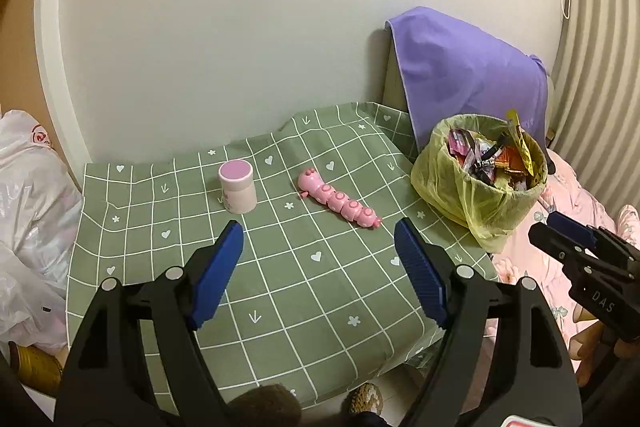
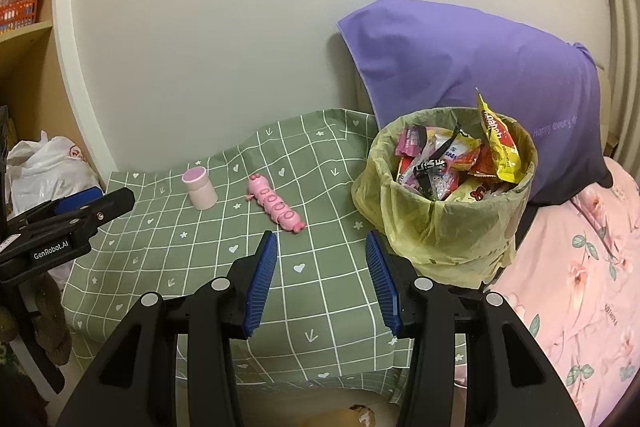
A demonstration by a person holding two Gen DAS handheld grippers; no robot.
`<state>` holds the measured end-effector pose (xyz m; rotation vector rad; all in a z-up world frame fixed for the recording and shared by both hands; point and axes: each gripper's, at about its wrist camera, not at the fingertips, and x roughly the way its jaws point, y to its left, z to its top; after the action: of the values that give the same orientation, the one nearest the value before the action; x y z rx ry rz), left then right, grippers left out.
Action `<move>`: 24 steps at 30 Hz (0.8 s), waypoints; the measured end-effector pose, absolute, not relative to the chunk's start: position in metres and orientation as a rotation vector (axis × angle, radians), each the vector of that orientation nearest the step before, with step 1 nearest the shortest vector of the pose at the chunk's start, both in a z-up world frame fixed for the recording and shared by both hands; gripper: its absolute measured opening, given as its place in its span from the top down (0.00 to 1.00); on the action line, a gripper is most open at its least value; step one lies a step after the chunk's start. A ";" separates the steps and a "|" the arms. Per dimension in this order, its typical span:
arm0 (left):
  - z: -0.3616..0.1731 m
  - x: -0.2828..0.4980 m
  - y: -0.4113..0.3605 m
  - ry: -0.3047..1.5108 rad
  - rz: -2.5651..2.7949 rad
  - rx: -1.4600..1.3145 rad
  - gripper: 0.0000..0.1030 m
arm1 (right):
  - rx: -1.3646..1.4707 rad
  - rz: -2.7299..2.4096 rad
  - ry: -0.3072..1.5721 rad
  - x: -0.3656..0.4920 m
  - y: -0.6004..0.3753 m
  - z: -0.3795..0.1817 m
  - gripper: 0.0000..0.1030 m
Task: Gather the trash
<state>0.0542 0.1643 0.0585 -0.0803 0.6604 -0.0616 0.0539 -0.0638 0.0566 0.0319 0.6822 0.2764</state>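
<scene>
A bin lined with a yellow-green bag (image 1: 478,187) (image 2: 444,223) stands at the right edge of the green checked tablecloth (image 1: 280,287) (image 2: 208,239). It is full of snack wrappers (image 1: 492,155) (image 2: 452,163). My left gripper (image 1: 318,233) is open and empty above the cloth's front half. My right gripper (image 2: 322,243) is open and empty, just left of the bin; it also shows at the right edge of the left wrist view (image 1: 560,227). The left gripper shows at the left edge of the right wrist view (image 2: 92,201).
A pink-lidded white jar (image 1: 237,187) (image 2: 199,188) and a pink caterpillar toy (image 1: 340,199) (image 2: 276,205) lie on the cloth. A purple pillow (image 1: 468,71) (image 2: 472,67) leans on the wall behind the bin. Pink bedding (image 2: 580,279) lies right; a white plastic bag (image 1: 28,207) left.
</scene>
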 end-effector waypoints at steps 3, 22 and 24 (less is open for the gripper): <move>0.060 0.056 0.164 0.656 -0.061 -0.072 0.28 | 0.040 0.276 0.681 0.057 -0.064 0.056 0.57; 0.063 0.058 0.159 0.646 -0.080 -0.058 0.28 | 0.041 0.262 0.665 0.061 -0.064 0.059 0.57; 0.063 0.058 0.159 0.645 -0.080 -0.056 0.28 | 0.038 0.262 0.663 0.061 -0.064 0.059 0.57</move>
<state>0.0580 0.1592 0.0627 -0.0559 0.6449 -0.0800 0.0607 -0.0640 0.0587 0.0381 0.6635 0.2618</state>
